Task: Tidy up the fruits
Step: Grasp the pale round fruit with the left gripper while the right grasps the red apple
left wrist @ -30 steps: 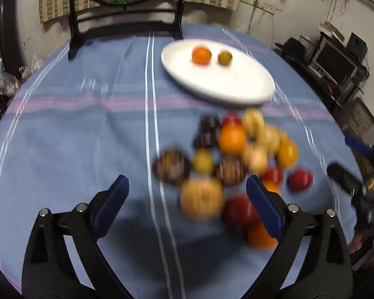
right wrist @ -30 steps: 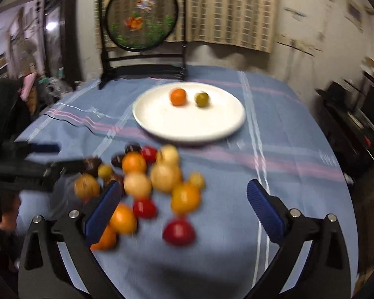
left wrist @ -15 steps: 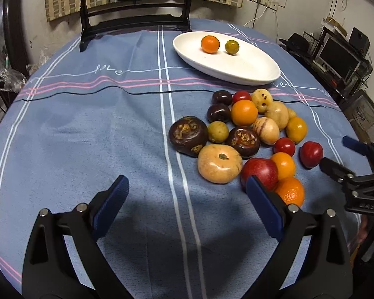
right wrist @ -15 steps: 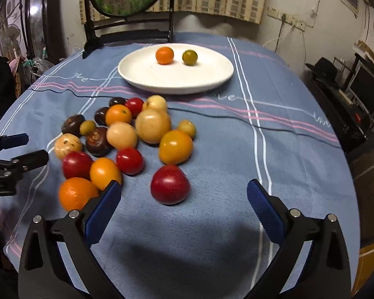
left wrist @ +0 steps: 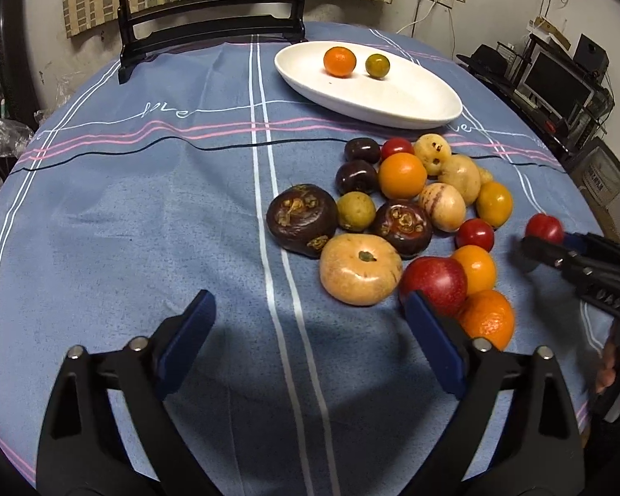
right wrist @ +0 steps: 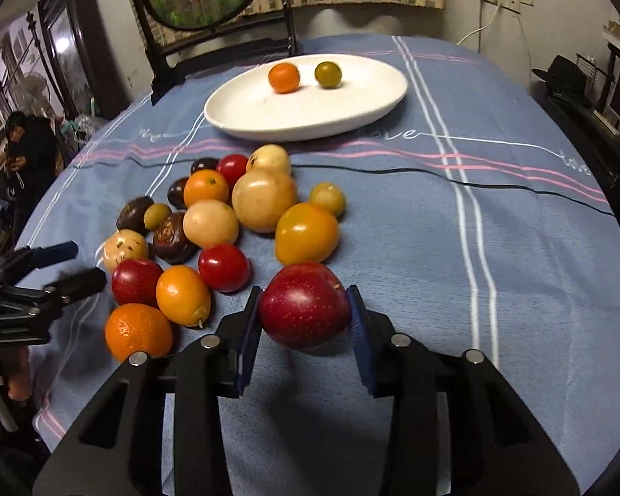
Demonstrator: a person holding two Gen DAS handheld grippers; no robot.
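On the blue striped tablecloth lies a pile of loose fruit (left wrist: 401, 215), red, orange, yellow, tan and dark brown. A white oval plate (right wrist: 248, 120) behind the pile holds a small orange (right wrist: 284, 77) and a green fruit (right wrist: 327, 75). My right gripper (right wrist: 304, 293) is closing its jaws on a red apple (right wrist: 306, 306) at the pile's near right edge. Both blue pads touch the apple's sides. My left gripper (left wrist: 308, 301) is open and narrowing slightly, with only cloth between its fingers. A tan fruit (left wrist: 359, 268) lies just ahead of it, and a second red apple (left wrist: 432, 281) sits beside its right pad.
A black stand with a round picture (left wrist: 211, 41) rises at the table's far edge. Shelves with a monitor (left wrist: 558, 82) stand off the table's right side. A person (right wrist: 29, 140) is in the room beyond the left edge. Bare cloth stretches left of the pile.
The right gripper's jaws went from wide open to closed around the red apple after dropping toward it. The left gripper's jaws narrowed a little; that hand stayed put.
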